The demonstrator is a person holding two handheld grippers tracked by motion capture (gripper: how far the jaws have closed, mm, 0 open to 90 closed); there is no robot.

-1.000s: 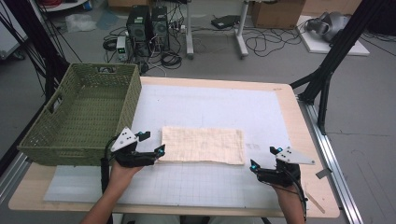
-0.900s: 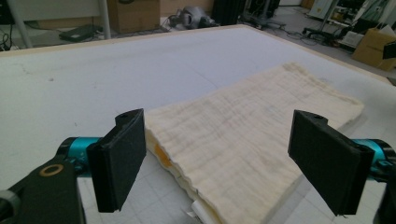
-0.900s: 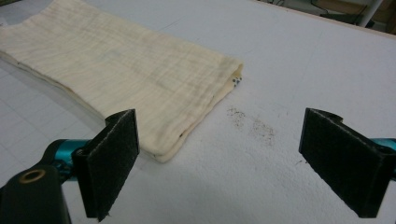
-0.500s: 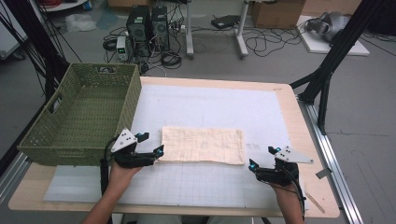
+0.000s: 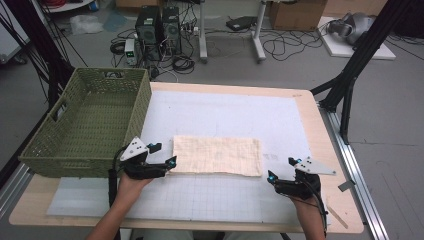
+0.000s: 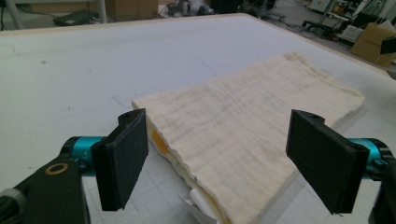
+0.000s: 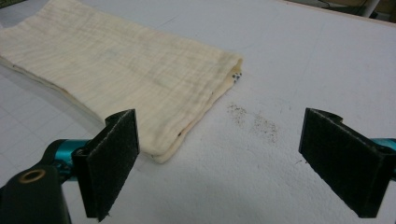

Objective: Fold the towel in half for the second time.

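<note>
A white gridded mat (image 5: 230, 125) is being spread over the table, with a green wicker basket (image 5: 87, 122) at its left edge. A folded cream cloth (image 5: 217, 155) is lying flat mid-mat. The left gripper (image 5: 169, 163) is being held wide open at the cloth's left end, gripping nothing; the right gripper (image 5: 272, 176) is being held equally wide just off its right corner, empty.

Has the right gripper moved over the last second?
Yes, slightly: the right gripper has crept left toward the folded cloth's near right corner, jaws open.
</note>
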